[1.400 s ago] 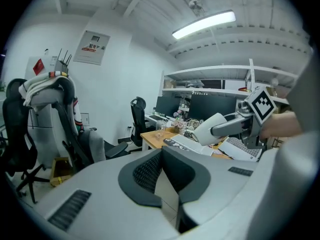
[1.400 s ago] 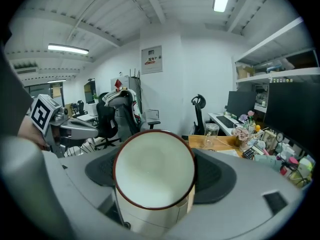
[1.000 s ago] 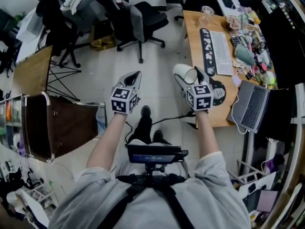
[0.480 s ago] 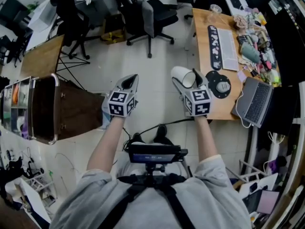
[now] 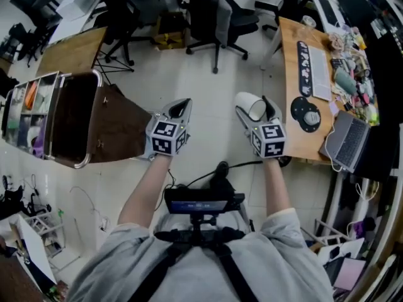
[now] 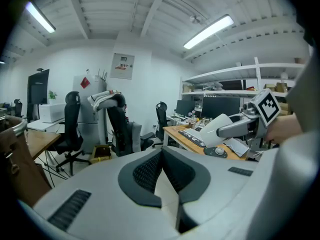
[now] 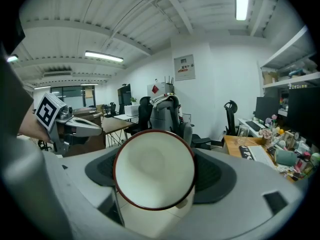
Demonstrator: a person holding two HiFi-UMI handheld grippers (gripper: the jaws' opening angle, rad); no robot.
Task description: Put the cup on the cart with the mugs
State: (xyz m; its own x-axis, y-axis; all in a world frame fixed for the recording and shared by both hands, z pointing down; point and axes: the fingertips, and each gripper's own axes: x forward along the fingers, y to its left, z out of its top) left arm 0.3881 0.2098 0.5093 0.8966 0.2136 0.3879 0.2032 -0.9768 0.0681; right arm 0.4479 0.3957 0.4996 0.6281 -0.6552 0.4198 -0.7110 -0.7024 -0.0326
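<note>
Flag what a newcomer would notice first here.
First, the white, red-rimmed cup clamped sideways in the right tongs, its mouth filling the right gripper view. Next, the left tongs, shut and empty, held alongside. The brown cart stands at the head view's left, and a cluttered wooden desk at its right.

No print can be read; the wall notice [image 6: 123,65] (white, framed) is too small.

The cart [image 5: 119,128] nearer the left hand-held gripper [image 5: 180,107] (desk [image 5: 288,61] farther right)
</note>
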